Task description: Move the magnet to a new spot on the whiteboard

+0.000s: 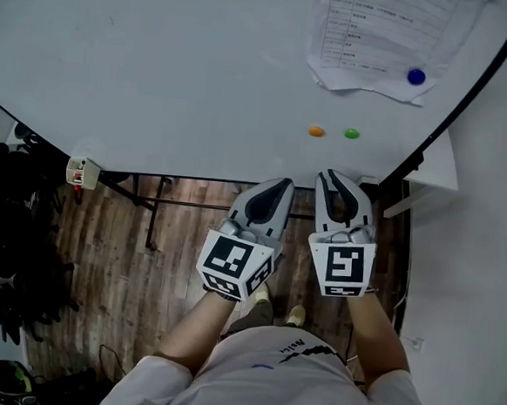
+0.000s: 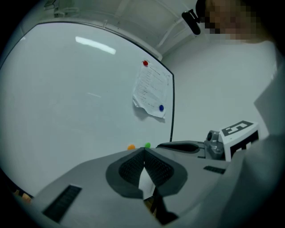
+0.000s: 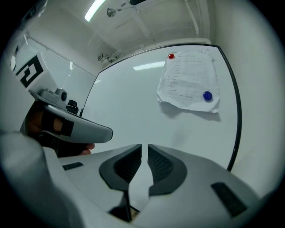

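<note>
The whiteboard (image 1: 185, 70) carries an orange magnet (image 1: 316, 131) and a green magnet (image 1: 351, 133) side by side near its lower edge. A blue magnet (image 1: 415, 76) pins the lower corner of a printed sheet (image 1: 380, 32); a red magnet (image 3: 171, 56) holds its top. My left gripper (image 1: 285, 183) is shut and empty, below and left of the orange magnet. Below the green magnet, my right gripper (image 1: 331, 174) has a narrow gap between its jaws with nothing in it. Neither gripper touches the board. In the left gripper view the orange magnet (image 2: 131, 146) and green magnet (image 2: 147, 144) peek just over the closed tips.
The board's black frame (image 1: 472, 92) runs down the right side, beside a white wall (image 1: 485, 259). Below the board are its black stand bars (image 1: 153, 207) over a wooden floor (image 1: 143, 276). Dark objects (image 1: 12, 222) crowd the left; a small red-and-white item (image 1: 81, 172) hangs at the board's lower edge.
</note>
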`<action>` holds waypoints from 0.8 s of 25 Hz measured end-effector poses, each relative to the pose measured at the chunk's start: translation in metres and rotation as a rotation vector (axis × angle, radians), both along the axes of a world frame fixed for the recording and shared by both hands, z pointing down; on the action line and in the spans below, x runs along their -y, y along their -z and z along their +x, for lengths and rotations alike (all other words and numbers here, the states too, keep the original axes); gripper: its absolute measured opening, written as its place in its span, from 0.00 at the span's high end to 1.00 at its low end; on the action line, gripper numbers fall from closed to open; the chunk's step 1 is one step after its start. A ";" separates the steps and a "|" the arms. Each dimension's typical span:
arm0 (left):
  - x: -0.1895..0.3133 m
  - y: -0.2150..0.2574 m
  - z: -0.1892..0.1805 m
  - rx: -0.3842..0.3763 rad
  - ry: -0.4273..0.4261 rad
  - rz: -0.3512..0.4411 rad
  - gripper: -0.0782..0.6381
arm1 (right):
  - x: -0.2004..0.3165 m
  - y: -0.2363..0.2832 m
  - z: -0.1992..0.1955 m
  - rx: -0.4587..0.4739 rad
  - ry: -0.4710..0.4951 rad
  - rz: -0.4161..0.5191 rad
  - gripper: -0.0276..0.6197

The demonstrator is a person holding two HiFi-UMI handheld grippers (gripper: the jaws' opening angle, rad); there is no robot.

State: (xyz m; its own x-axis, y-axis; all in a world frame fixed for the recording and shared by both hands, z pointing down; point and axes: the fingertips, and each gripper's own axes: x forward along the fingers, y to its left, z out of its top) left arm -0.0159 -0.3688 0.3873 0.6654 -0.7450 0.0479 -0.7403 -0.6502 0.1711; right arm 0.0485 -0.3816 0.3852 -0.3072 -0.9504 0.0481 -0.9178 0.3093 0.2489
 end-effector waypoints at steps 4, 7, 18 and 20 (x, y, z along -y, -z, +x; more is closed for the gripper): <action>-0.023 0.004 0.009 -0.007 0.014 0.004 0.88 | -0.023 0.002 0.004 0.050 0.047 -0.021 0.89; -0.042 0.009 0.015 -0.020 0.021 0.009 0.88 | -0.042 0.003 0.008 0.106 0.086 -0.050 0.90; -0.092 0.020 0.035 -0.043 0.049 0.007 0.88 | -0.096 0.014 0.020 0.330 0.217 -0.122 0.93; -0.100 0.021 0.038 -0.042 0.050 0.007 0.88 | -0.104 0.013 0.019 0.327 0.227 -0.124 0.94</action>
